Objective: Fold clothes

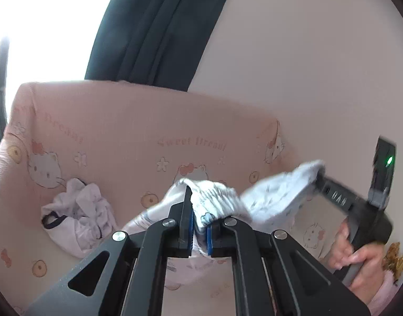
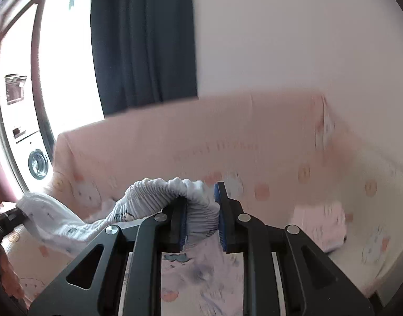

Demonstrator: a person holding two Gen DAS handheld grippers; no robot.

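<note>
Both tools clamped on the same white printed garment, held up over the pink sofa.

Left wrist: left tool [image 1: 198, 226] pinching garment [image 1: 214, 197] waistband; right tool [image 1: 317, 176] off to its right gripping the other end; crumpled clothes pile [image 1: 77, 210] to its left.
Right wrist: right tool [image 2: 201, 223] pinching gathered waistband [image 2: 159, 192]; fabric trails left; sofa [image 2: 254, 137] ahead, blurred.

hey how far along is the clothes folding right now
Early to midway. One pink piece lies flat on the sofa, possibly folded. Both grippers, left and right, hold the white garment's waistband up. A crumpled pile waits.
</note>
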